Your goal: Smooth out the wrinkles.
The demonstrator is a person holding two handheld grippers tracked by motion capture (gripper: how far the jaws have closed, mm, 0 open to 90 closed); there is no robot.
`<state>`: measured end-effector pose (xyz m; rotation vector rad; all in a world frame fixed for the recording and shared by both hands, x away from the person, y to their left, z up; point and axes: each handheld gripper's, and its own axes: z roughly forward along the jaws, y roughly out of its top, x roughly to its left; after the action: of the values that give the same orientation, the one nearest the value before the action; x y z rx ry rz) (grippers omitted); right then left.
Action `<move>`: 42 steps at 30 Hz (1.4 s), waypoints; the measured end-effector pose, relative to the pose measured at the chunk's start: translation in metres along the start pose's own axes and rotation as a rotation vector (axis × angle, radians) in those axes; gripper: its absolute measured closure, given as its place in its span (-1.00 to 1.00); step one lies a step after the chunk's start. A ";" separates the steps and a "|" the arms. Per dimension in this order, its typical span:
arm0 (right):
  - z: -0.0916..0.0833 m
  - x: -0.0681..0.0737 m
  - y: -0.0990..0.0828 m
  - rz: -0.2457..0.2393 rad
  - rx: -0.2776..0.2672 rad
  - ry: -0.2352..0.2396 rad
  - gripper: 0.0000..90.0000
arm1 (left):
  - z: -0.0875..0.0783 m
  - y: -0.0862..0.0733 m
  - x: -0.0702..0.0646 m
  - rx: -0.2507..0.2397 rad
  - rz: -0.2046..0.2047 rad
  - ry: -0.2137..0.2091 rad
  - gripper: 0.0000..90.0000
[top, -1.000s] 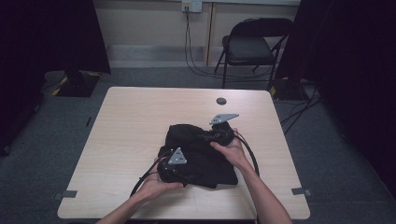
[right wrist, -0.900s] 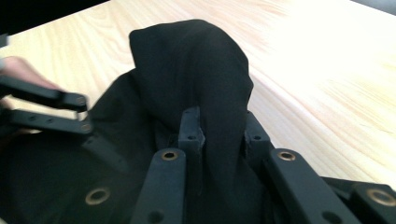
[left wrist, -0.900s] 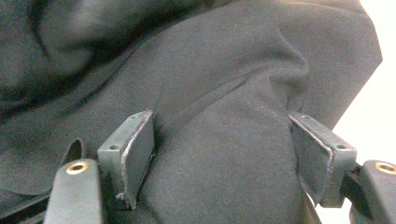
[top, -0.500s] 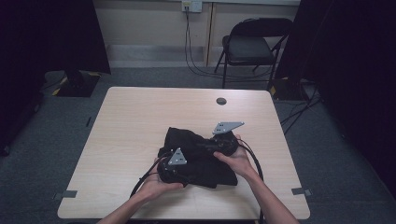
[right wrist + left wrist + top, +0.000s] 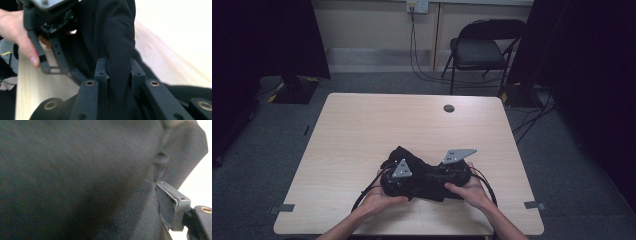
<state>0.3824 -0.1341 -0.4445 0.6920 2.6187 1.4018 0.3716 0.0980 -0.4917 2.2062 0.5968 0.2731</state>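
I have a black cloth (image 5: 422, 172) bunched on the near middle of the table (image 5: 362, 130), and both my tongs are buried in it.

My right tongs (image 5: 117, 72) are clenched on a thick fold of the cloth: in the right gripper view the fold rises straight up between the two jaws, and both pads press against it. The jaws have just been opening a little, yet the fold is still pinched between them. From above, the right tongs (image 5: 457, 172) sit at the cloth's right end, with my right hand (image 5: 469, 187) behind them.

My left tongs (image 5: 399, 177) lie at the cloth's left end, in my left hand (image 5: 379, 197). In the left gripper view the cloth (image 5: 75, 180) drapes close over the camera and one pad (image 5: 175, 205) shows at the right edge with cloth lying against it. I cannot tell whether these jaws are clamped or loose.

The two tongs are near each other, with the cloth between them.
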 end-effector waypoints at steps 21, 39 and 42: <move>0.006 0.008 -0.039 0.017 0.064 -0.079 0.55 | 0.000 -0.005 0.011 -0.052 0.042 0.018 -0.35; 0.022 0.003 -0.039 0.037 0.035 -0.183 0.66 | -0.056 0.003 0.011 -0.024 -0.002 0.033 0.14; 0.023 0.002 -0.038 0.048 0.033 -0.183 0.67 | -0.063 0.005 0.013 -0.035 -0.010 0.033 0.26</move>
<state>0.3745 -0.1337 -0.4881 0.8492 2.5044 1.2440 0.3603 0.1429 -0.4475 2.1683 0.6158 0.3131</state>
